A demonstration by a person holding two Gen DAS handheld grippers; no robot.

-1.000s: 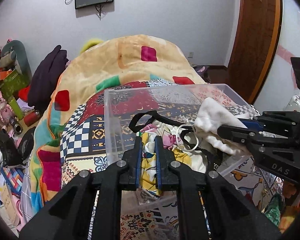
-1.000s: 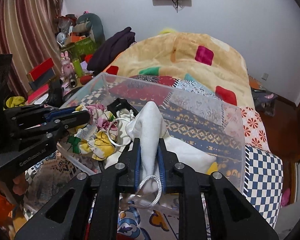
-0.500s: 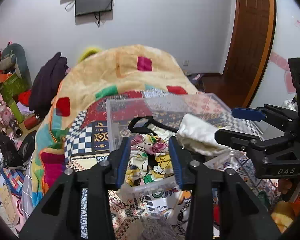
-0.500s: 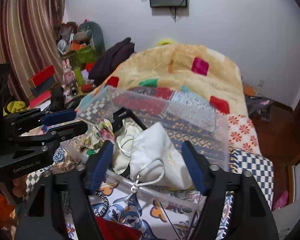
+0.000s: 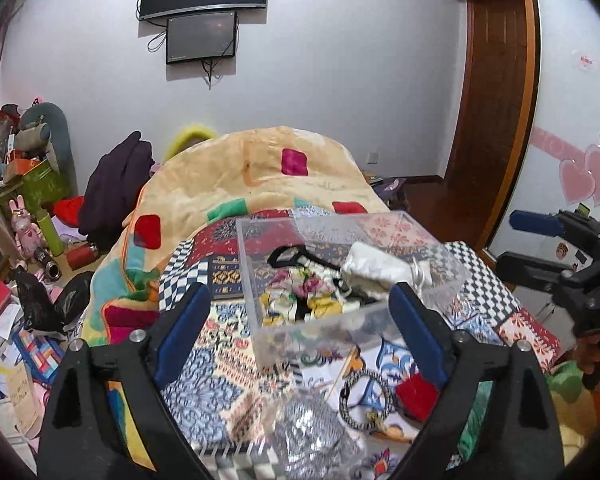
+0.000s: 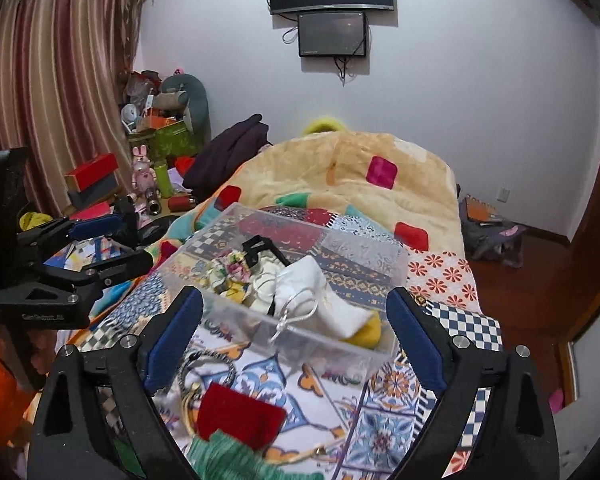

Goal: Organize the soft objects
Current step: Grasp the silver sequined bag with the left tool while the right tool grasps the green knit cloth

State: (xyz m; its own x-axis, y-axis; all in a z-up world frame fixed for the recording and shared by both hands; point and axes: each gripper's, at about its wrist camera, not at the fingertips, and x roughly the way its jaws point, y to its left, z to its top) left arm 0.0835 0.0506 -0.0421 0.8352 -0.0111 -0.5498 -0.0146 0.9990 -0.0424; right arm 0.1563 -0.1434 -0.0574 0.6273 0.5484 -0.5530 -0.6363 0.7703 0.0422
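Observation:
A clear plastic box [image 5: 256, 280] [image 6: 396, 264] stands on the patterned bedspread. In it lie a floral cloth [image 5: 300, 292] [image 6: 230, 270], a white drawstring pouch [image 5: 374, 266] [image 6: 320, 296], a black strap [image 5: 288, 256] and a yellow item [image 6: 370, 332]. My left gripper [image 5: 300, 320] is open and empty, held back above the box's near side. My right gripper [image 6: 292, 320] is open and empty, also back from the box. Each gripper shows in the other's view, the right [image 5: 548, 240] and the left [image 6: 100, 240]. A red pouch [image 5: 416, 396] [image 6: 240, 414], a braided ring [image 5: 366, 400] [image 6: 206, 368], a silver sequin item [image 5: 316, 428] and a green knit piece [image 6: 228, 460] lie loose on the bed near me.
A yellow blanket [image 5: 260, 176] covers the far half of the bed. A dark garment [image 5: 112, 188] and cluttered boxes and toys [image 5: 24, 208] fill the left side. A wooden door [image 5: 496, 100] stands right. Screens [image 6: 332, 8] hang on the far wall.
Both grippers opened, releasing the floral cloth and the white pouch into the box, then drew back and up. The box now looks smaller and farther.

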